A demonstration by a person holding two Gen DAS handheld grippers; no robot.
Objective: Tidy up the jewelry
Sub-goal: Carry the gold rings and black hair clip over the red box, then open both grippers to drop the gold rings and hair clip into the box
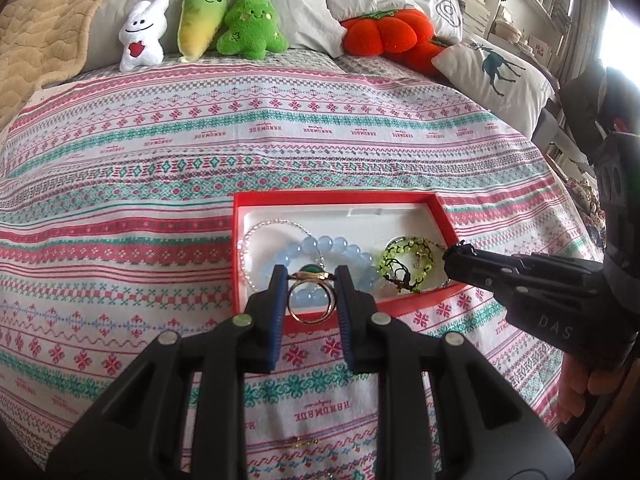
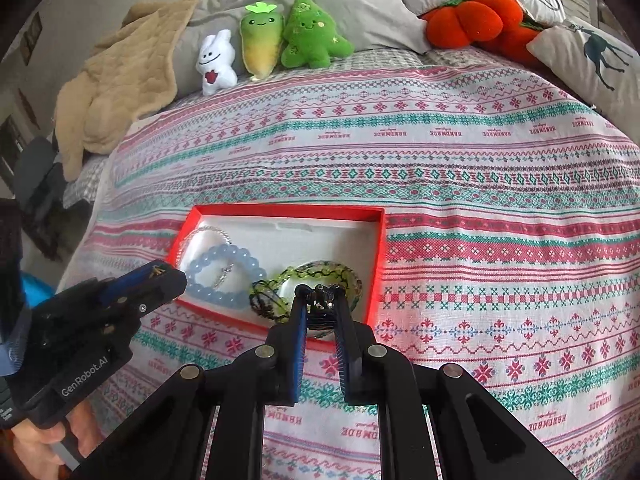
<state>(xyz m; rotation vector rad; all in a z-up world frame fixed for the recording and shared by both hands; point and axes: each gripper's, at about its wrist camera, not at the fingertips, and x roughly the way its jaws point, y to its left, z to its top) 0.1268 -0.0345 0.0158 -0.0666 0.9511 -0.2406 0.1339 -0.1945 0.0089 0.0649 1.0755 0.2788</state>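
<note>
Between the left gripper's (image 1: 311,277) fingertips, a gold ring (image 1: 311,300) is pinched over the red box (image 1: 336,199). The right gripper (image 2: 320,294) pinches something small and dark, hard to identify, above the green bracelet (image 2: 280,280).

Each hand-held gripper is matte black plastic with blue ribbed pads lining its two fingers and round silver pivot pins on the linkages. The left hand-held gripper (image 2: 162,276) bears white "GenRobot.AI" lettering; the right hand-held gripper (image 1: 454,258) shows embossed "DAS" and small screws. Bare skin of both hands grips the handles
</note>
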